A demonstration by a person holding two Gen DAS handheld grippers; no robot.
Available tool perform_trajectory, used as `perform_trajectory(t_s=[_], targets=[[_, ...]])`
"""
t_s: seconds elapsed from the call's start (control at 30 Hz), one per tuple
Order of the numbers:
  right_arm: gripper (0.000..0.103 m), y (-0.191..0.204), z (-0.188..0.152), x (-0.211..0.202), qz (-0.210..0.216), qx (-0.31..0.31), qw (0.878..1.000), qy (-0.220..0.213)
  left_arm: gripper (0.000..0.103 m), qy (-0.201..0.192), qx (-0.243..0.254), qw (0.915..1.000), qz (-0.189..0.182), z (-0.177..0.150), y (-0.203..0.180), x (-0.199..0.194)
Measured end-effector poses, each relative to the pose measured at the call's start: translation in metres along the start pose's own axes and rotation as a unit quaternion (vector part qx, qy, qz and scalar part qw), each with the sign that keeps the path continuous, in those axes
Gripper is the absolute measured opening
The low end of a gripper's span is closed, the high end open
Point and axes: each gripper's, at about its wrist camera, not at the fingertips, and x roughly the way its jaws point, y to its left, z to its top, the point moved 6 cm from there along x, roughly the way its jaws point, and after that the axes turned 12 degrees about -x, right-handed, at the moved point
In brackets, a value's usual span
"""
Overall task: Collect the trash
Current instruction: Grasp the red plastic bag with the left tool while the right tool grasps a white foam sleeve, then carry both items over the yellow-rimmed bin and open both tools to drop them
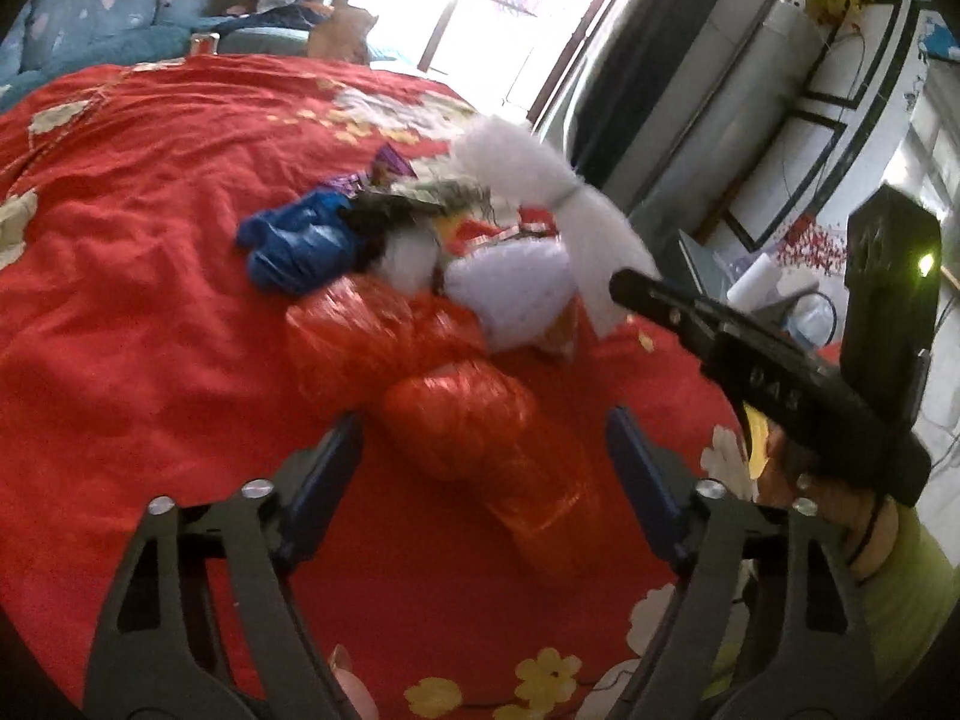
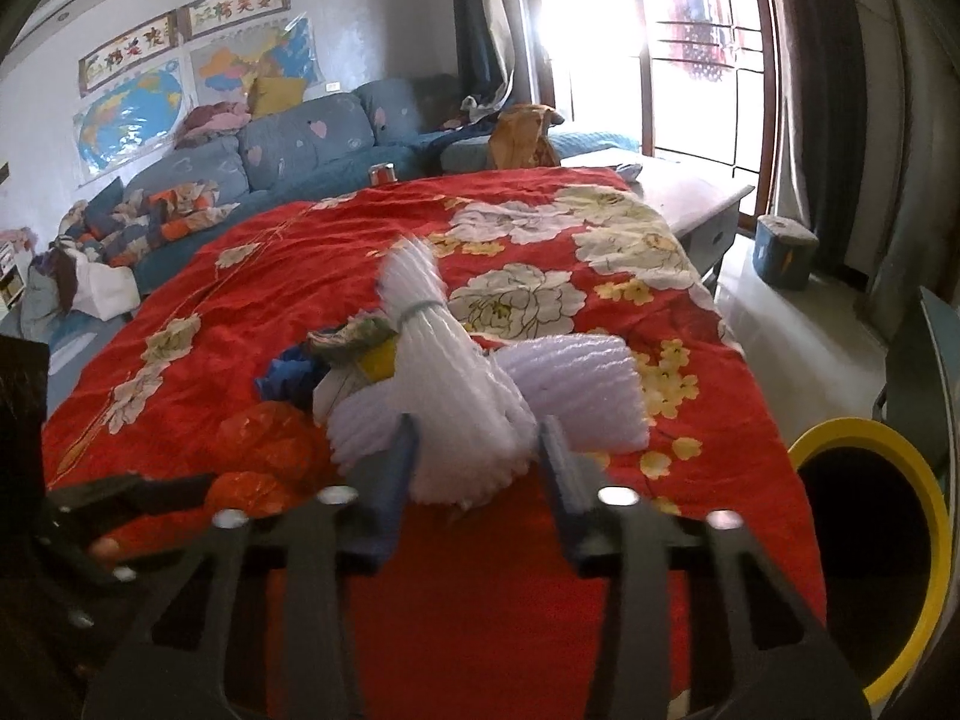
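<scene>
Dark forked arms of the left gripper [image 1: 485, 456] filled the bottom of its own view, blue pads spread apart on either side of a crinkled red plastic bag [image 1: 480, 426], not pressing it. Beneath everything lay the red floral bedspread [image 2: 288, 276], wrinkled, covering the bed from edge to edge. Behind it ran a blue sofa [image 2: 300, 144] under wall maps, with a bright window [image 2: 600, 48] to the right. At the bed's near right corner stood a yellow-rimmed bin [image 2: 864, 540], dark inside. Trash sat heaped at mid-bed: the red bag nearest, a second red bag [image 1: 372, 330] just behind it and touching it, a crumpled blue bag [image 1: 294, 246] at the left edge of the heap, coloured wrappers [image 1: 432, 198] at the far side, blurred. White foam netting [image 2: 438, 372], tied at its waist with a band, rose tilted from the heap; a roll of white foam sheet [image 2: 576, 390] lay just beside it on the right. The right gripper [image 2: 477, 468] had its pads drawn in against the lower end of the netting, gripping it. In the left view a hand [image 1: 804, 480] with a green sleeve held that tool's handle.
</scene>
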Motion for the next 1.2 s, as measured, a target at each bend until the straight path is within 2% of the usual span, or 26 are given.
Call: perform_trajectory(t_s=[0.1,0.17,0.2,0.37,0.87,1.2], targets=[[0.018,0.001,-0.002,-0.005,0.004,-0.001,1.0,-0.005,0.058,0.011,0.001,0.9999,0.004,-0.006,0.001,0.005],[0.017,0.0,-0.002,-0.01,0.005,0.005,1.0,-0.011,0.04,0.016,0.002,0.9998,0.008,-0.01,0.003,0.007],[0.016,-0.001,-0.002,-0.013,0.005,0.008,1.0,-0.015,0.034,0.017,0.004,0.9998,0.011,-0.009,0.004,0.008],[0.014,-0.006,0.0,-0.028,-0.001,0.016,0.999,-0.031,0.022,0.016,0.003,0.9998,0.01,-0.009,0.005,0.004],[0.014,-0.023,0.004,-0.057,-0.02,0.033,0.998,-0.056,0.02,-0.063,0.04,0.9969,-0.022,0.019,-0.03,-0.044],[0.014,-0.041,0.004,-0.072,-0.04,0.047,0.996,-0.068,0.02,-0.074,0.052,0.9953,-0.035,0.026,-0.049,-0.045]])
